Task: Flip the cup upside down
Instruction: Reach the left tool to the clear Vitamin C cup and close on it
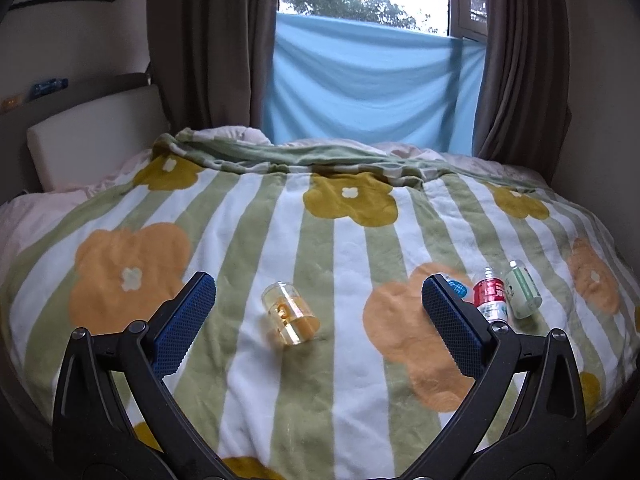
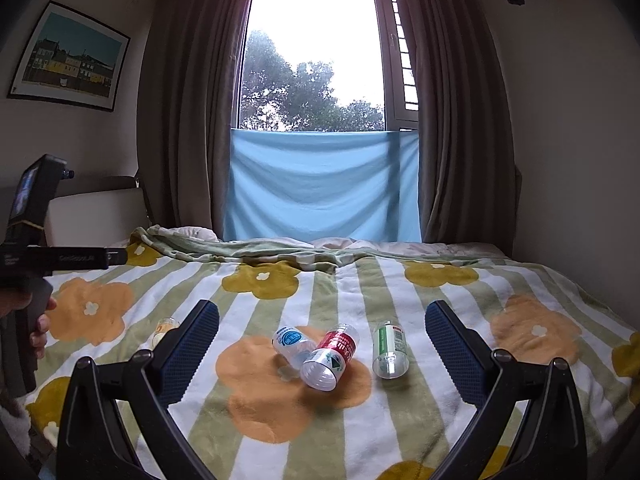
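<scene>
- Two grippers are hovering above the bed (image 1: 360, 240), both spread wide and touching nothing.
- Left gripper (image 1: 318, 308) is framing the cup (image 1: 290, 312) between its fingers, probably lining up a grasp; the cup is not yet clamped.
- Cup, a clear yellowish one, is lying tilted on its side on the blanket, left of the bottles, so it is needing a lift and a turn before it can stand mouth-down.
- Right gripper (image 2: 322, 340) is hanging over the three bottles: blue bottle (image 2: 290, 342) and red bottle (image 2: 330, 358) are touching, the red leaning across the blue; green bottle (image 2: 389, 354) is lying just right of them, apart.
- Bottles are resting on their sides, likely mere clutter for this task.
- Soft bedding is making a wobbly base, so the flipped cup may be tipping.
</scene>
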